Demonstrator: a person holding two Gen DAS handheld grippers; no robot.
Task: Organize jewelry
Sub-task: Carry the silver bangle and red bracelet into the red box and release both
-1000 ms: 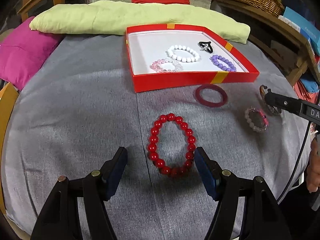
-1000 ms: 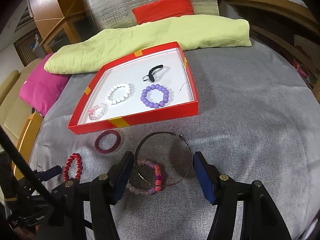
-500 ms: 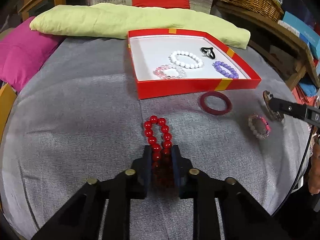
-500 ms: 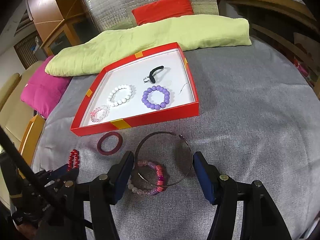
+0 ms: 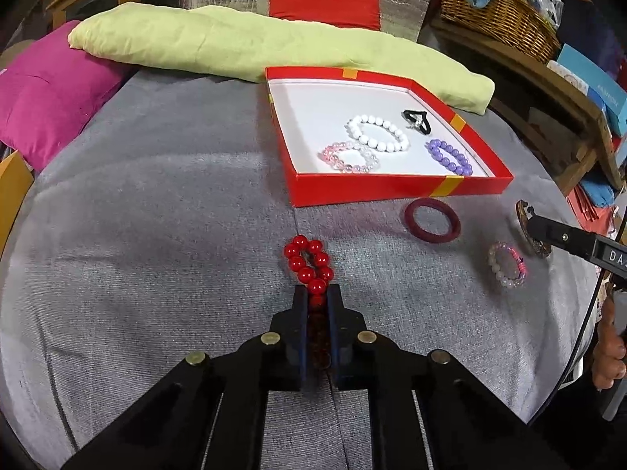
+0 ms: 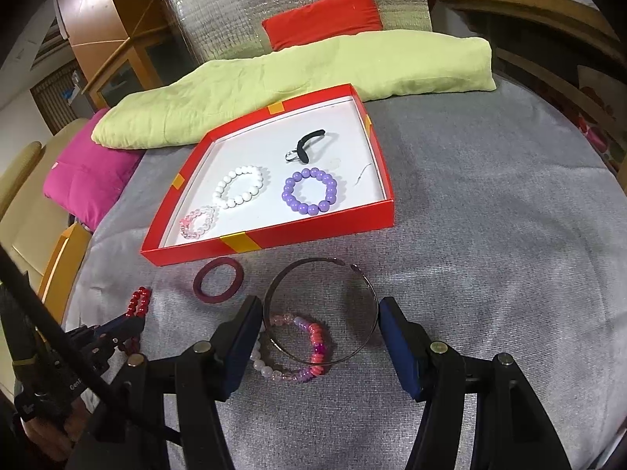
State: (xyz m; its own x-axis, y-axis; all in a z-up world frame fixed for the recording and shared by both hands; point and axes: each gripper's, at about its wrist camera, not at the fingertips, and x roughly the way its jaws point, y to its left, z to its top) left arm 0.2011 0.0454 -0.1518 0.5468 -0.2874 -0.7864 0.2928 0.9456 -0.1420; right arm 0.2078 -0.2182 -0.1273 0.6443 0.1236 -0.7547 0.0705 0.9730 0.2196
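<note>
the left gripper (image 5: 316, 297) was pinching the red bead bracelet (image 5: 308, 262), its loop pointing forward. the red box (image 5: 392, 190) lay ahead and slightly right. the right gripper (image 6: 319, 313) was spread around a wire bangle (image 6: 319, 309).

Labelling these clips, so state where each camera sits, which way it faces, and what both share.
Left wrist: on the left gripper, facing forward over the red bead bracelet it clamps; the person's right hand shows.
Right wrist: on the open right gripper, facing the metal bangle between its fingers.
Shared: the red box, the maroon ring.
</note>
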